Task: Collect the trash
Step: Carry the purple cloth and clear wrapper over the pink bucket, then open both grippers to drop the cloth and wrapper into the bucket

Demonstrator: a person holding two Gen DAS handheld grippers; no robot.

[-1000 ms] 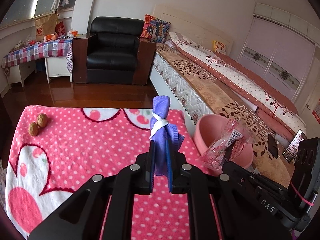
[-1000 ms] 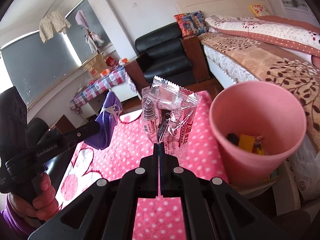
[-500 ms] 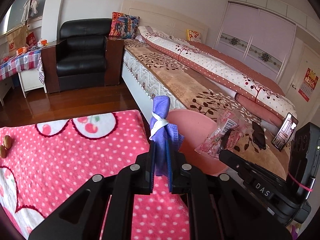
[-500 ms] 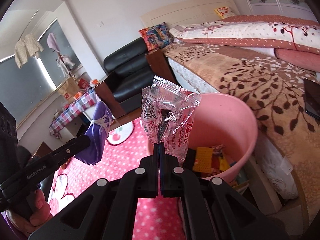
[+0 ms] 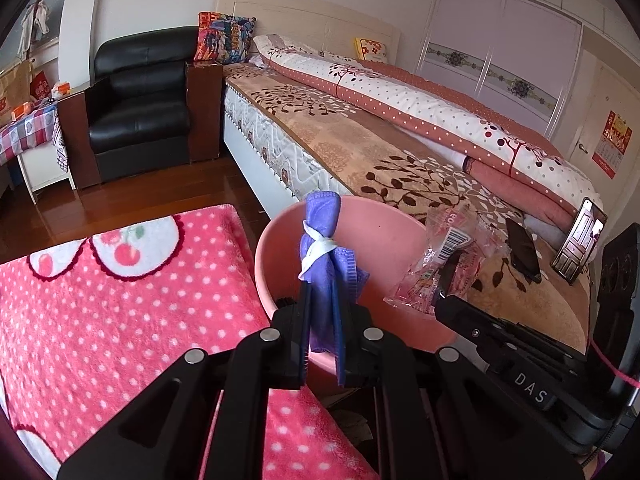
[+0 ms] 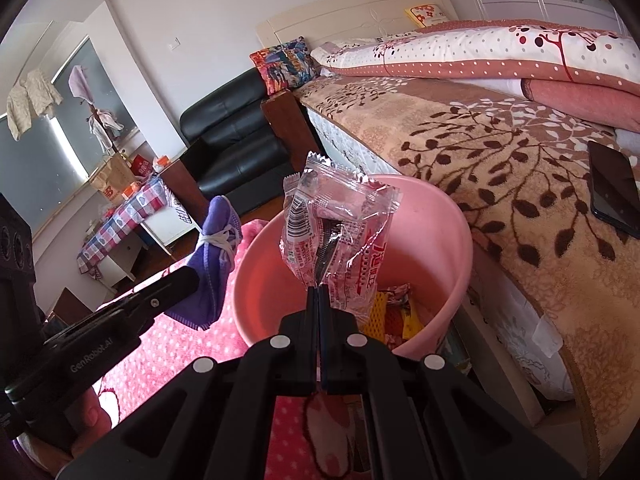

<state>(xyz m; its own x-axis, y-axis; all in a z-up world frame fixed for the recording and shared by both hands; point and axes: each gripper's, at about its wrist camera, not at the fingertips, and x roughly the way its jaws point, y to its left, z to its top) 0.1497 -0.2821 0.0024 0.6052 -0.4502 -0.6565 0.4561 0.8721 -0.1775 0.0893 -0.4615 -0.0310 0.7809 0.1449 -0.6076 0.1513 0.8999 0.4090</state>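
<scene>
Above the pink bin (image 6: 460, 240), each tool (right (image 6: 319, 292), left (image 5: 322, 300)) clamps trash: wrapper (image 6: 336, 232), purple cloth (image 5: 324, 256).

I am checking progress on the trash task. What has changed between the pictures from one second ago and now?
Both grippers have swung from over the pink dotted blanket toward the pink bin. The right gripper now holds its clear wrapper above the bin's opening, and the left gripper holds its purple cloth bundle at the bin's rim. Nothing was let go: both stay shut on their items, and the trash already inside remains.
</scene>
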